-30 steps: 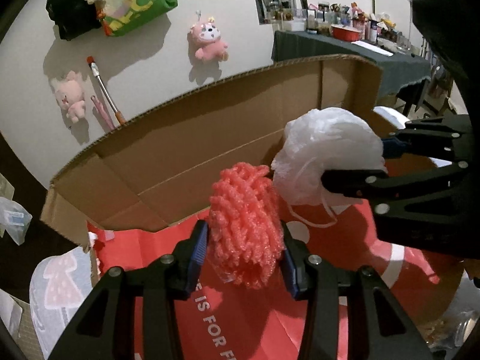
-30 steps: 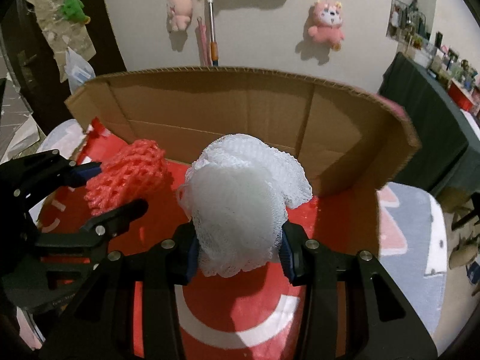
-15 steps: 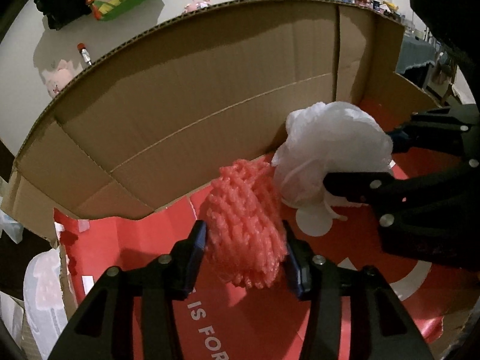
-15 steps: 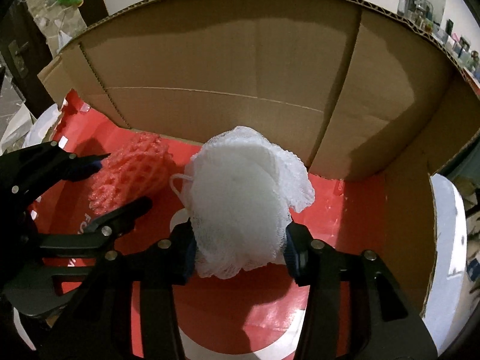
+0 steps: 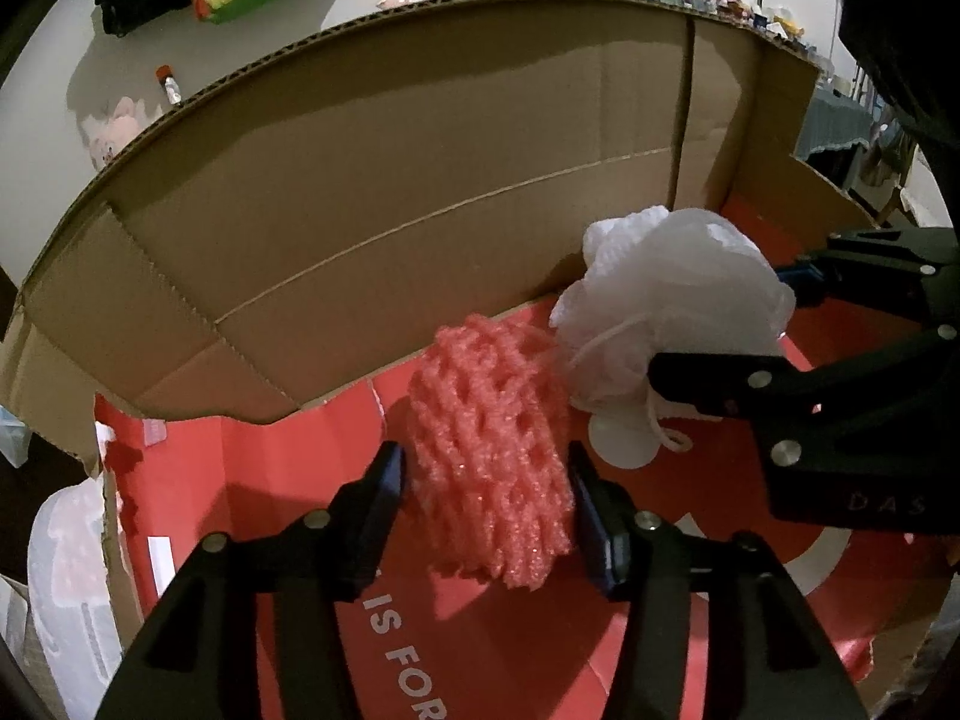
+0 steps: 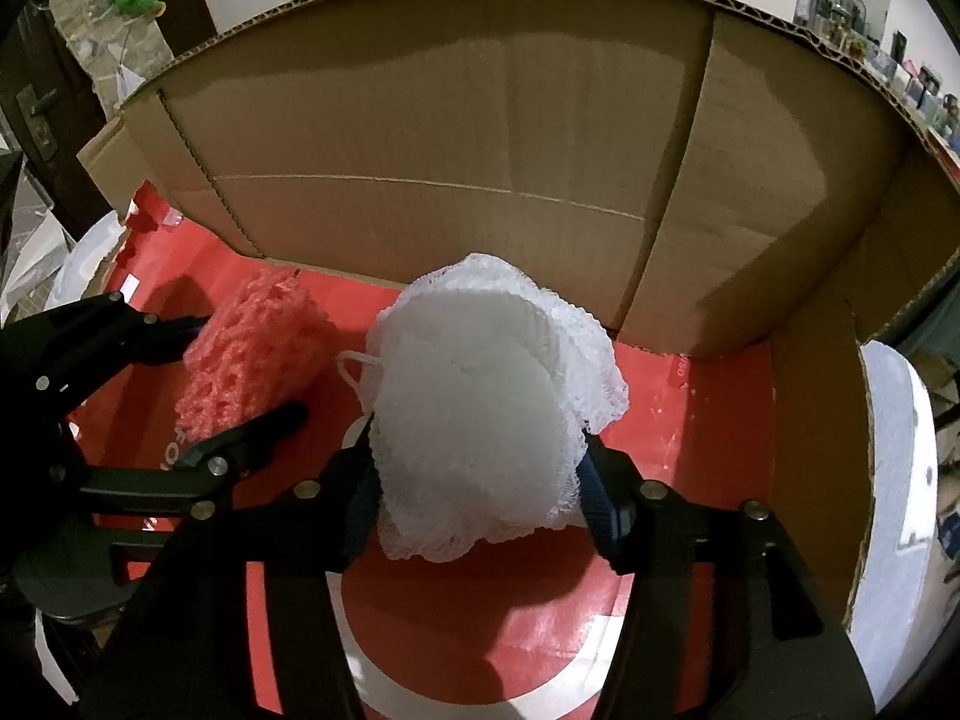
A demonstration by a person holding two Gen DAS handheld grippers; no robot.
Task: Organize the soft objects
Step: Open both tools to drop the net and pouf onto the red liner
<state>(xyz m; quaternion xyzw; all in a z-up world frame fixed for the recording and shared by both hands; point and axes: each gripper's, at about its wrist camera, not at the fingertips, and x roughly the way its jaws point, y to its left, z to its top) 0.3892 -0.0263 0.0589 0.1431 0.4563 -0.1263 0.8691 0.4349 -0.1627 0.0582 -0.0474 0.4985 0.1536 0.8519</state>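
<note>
Your left black two-finger gripper and right black two-finger gripper point steeply down side by side, jaws just opening, each with something soft between them.

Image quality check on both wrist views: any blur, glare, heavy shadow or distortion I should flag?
Left wrist view: sharp; fisheye bows the box rim, corners vignetted black, pink foam net casts a soft shadow on the red floor. Right wrist view: the white pouf is slightly overexposed, mild sheen on the red floor, same barrel distortion.
</note>
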